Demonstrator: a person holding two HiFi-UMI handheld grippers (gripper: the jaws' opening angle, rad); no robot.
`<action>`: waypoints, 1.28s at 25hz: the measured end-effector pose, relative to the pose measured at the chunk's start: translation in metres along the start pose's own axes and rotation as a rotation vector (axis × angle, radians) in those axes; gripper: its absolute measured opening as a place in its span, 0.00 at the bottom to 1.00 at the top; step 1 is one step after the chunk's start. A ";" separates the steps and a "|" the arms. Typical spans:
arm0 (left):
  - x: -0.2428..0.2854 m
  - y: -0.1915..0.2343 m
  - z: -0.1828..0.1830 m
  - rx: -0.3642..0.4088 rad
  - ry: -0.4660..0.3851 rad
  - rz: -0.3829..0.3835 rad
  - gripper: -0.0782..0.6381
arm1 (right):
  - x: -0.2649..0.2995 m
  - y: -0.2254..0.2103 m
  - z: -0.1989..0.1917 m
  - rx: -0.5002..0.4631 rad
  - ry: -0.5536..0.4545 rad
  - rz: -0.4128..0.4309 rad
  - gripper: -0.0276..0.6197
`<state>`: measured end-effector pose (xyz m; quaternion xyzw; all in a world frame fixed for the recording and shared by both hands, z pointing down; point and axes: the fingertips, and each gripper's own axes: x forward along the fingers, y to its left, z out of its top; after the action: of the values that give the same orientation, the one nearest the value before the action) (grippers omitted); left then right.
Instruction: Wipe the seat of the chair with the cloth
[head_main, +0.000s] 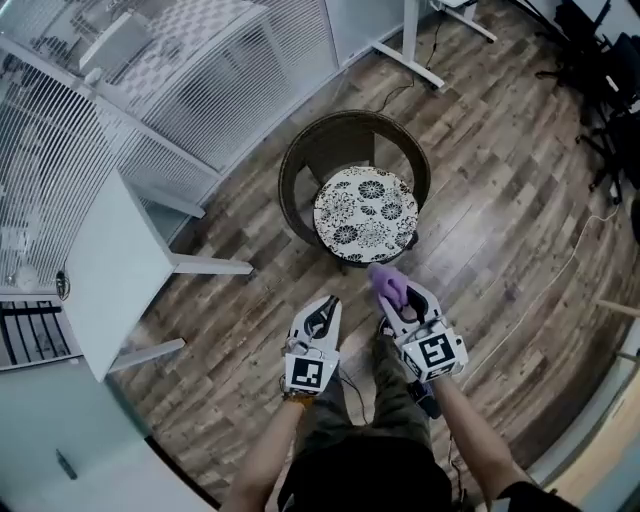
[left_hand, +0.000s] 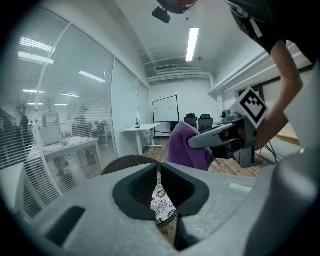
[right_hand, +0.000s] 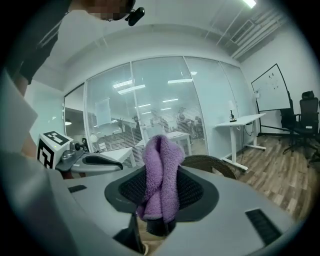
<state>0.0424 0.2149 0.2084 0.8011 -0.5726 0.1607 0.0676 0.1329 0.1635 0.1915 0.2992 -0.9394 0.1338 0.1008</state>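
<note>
Now right gripper (right_hand: 161, 195) clamping folded purple terry cloth (head_main: 389, 286) between fingers (right_hand: 192, 190). Round floral seat cushion (head_main: 365, 213) of dark wicker chair (head_main: 297, 170) lying straight ahead of fingertips, nearer right. Left gripper (head_main: 323, 312) idling, jaws together, empty.

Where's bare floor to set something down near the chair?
Bare floor right of the chair, up to the cable; also between chair and white table. Seat is bare too. Crowded top right by black office chairs.
</note>
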 end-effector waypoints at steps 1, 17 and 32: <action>0.014 0.009 -0.014 0.009 0.007 -0.011 0.14 | 0.013 -0.007 -0.012 0.014 0.015 -0.014 0.28; 0.163 0.068 -0.237 -0.071 0.282 -0.126 0.14 | 0.170 -0.073 -0.196 0.099 0.182 -0.153 0.30; 0.232 0.081 -0.352 -0.136 0.397 -0.138 0.14 | 0.246 -0.100 -0.306 0.240 0.258 -0.093 0.27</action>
<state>-0.0287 0.0828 0.6109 0.7846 -0.5014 0.2715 0.2436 0.0286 0.0489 0.5657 0.3323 -0.8812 0.2774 0.1902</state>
